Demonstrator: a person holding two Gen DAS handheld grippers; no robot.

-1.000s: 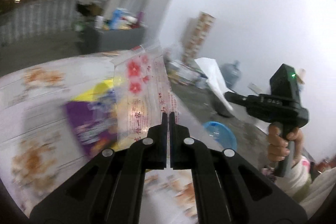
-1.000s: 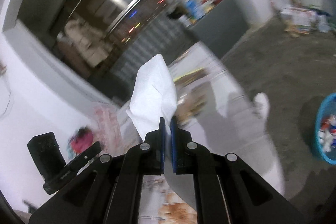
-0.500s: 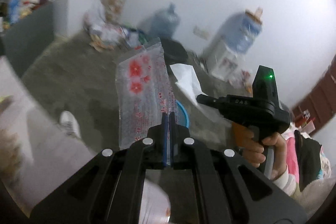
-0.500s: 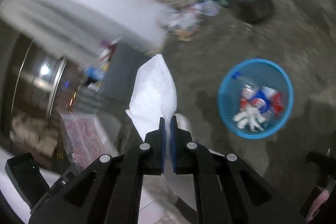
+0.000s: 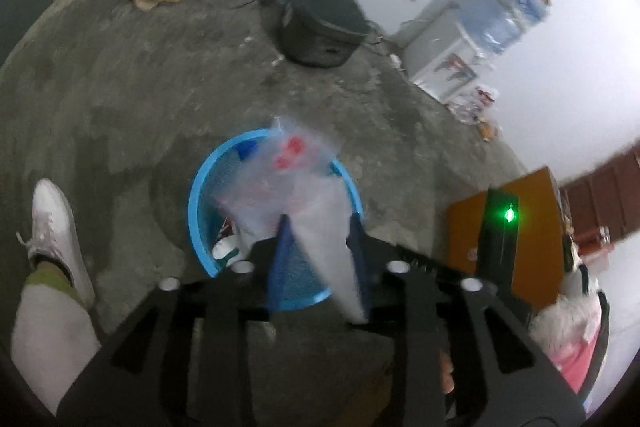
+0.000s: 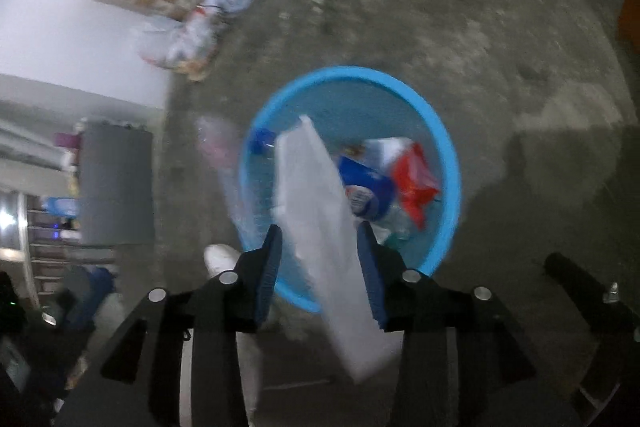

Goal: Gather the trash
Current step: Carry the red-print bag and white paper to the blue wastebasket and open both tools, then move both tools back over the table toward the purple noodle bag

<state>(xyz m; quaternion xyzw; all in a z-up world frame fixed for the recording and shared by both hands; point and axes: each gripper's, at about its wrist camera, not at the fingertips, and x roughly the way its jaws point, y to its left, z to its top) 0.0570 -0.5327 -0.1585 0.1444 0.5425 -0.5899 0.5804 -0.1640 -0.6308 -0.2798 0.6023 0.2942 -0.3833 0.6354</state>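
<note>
Step in hand: dropping two pieces of trash into the blue basket (image 6: pixel 448 163) that stands on the concrete floor (image 5: pixel 120 75).
Left tool (image 5: pixel 320 227): its jaws are opening; the clear plastic wrapper (image 5: pixel 276 183) with red flowers sits loose between them, no longer pinched, above the basket's mouth.
Right tool (image 6: pixel 320 239): its jaws are opening too; the white paper sheet (image 6: pixel 316 211) lies slack between the blue pads, its upper end over the basket's inside and its lower end hanging back toward the tool.
Basket contents: a red, white and blue packet (image 6: pixel 384 179) and other scraps already lie inside.
How to do it well: I judge both tools should stay over the middle of the opening until each piece has slipped free, since both are light and may drift.
Watch for: the wrapper looks closer to the near rim than the sheet does, so it seems the likelier to catch or spill outside.
Nearby: a white shoe (image 5: pixel 56 227) stands just beside the basket, so a stray piece could land by the foot.
</note>
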